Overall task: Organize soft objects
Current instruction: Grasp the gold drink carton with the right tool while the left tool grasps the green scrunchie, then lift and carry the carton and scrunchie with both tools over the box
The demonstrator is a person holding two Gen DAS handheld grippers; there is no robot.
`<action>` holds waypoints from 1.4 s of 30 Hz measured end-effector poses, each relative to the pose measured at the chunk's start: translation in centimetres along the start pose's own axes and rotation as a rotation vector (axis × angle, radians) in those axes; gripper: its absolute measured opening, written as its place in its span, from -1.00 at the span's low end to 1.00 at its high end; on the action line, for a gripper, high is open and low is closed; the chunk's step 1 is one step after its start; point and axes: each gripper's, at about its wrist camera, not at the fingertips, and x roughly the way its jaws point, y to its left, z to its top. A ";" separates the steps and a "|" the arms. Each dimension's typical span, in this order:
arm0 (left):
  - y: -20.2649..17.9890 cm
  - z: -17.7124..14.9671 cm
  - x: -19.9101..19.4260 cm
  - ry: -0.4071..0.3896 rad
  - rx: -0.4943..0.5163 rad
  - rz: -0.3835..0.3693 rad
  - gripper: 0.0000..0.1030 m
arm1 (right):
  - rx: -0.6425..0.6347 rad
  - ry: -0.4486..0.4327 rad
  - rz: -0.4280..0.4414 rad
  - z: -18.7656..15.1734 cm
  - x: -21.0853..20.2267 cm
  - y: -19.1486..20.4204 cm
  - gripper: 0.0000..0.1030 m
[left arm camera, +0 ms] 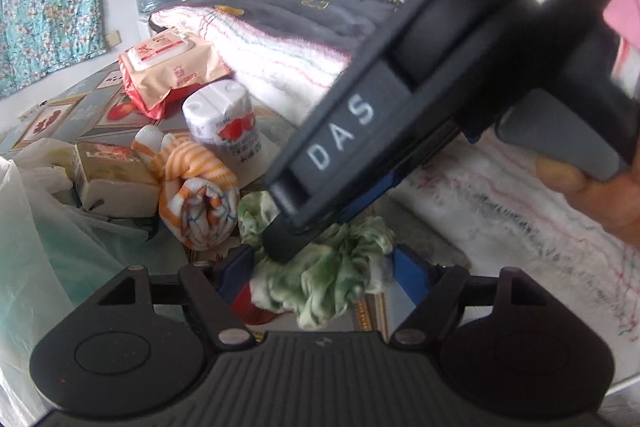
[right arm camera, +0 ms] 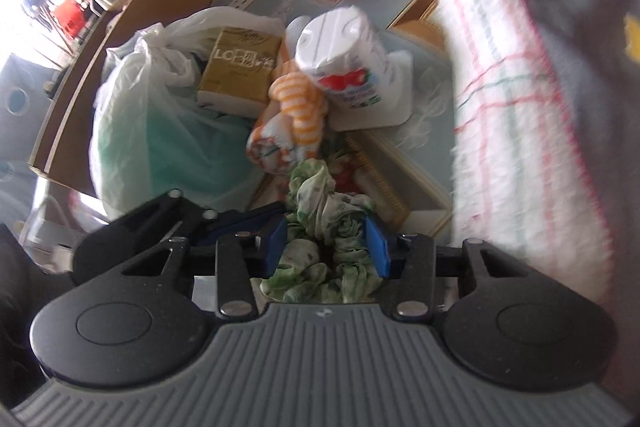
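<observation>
A crumpled green-and-white cloth (left arm camera: 320, 291) lies on the patterned tabletop. My left gripper (left arm camera: 322, 271) straddles it with its blue pads (left arm camera: 236, 273) set wide apart and clear of the fabric, so it is open. The right gripper's black housing (left arm camera: 340, 139) reaches in from the upper right, its tip buried in the cloth. In the right wrist view the cloth (right arm camera: 316, 195) is bunched between the blue pads (right arm camera: 276, 243) of my right gripper (right arm camera: 327, 246), which press on it from both sides. An orange-striped rolled towel (left arm camera: 196, 195) (right arm camera: 296, 107) lies just beyond.
A folded grey and striped blanket stack (left arm camera: 280, 47) (right arm camera: 500, 87) fills the right. A white fluffy towel (left arm camera: 500, 207) lies near it. Tissue roll pack (left arm camera: 228, 123), wet wipes pack (left arm camera: 168, 67), gold tissue box (left arm camera: 116, 171) and plastic bag (left arm camera: 48, 247) crowd the left.
</observation>
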 end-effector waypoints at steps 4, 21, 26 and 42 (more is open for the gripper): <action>0.7 -0.3 0.3 0.019 -0.050 0.019 0.38 | 0.011 0.014 0.056 0.1 0.3 0.2 -0.18; 3.9 -1.5 -0.5 0.010 -0.185 0.035 -0.33 | -0.233 -0.080 0.046 9.7 1.1 8.2 0.08; 3.9 -1.9 -1.0 -0.001 -0.189 0.029 -0.33 | -0.172 0.011 0.010 12.1 4.7 7.9 0.08; 5.1 -2.1 -1.8 -0.015 -0.237 0.006 -0.41 | -0.253 0.071 -0.110 12.7 7.1 9.8 0.00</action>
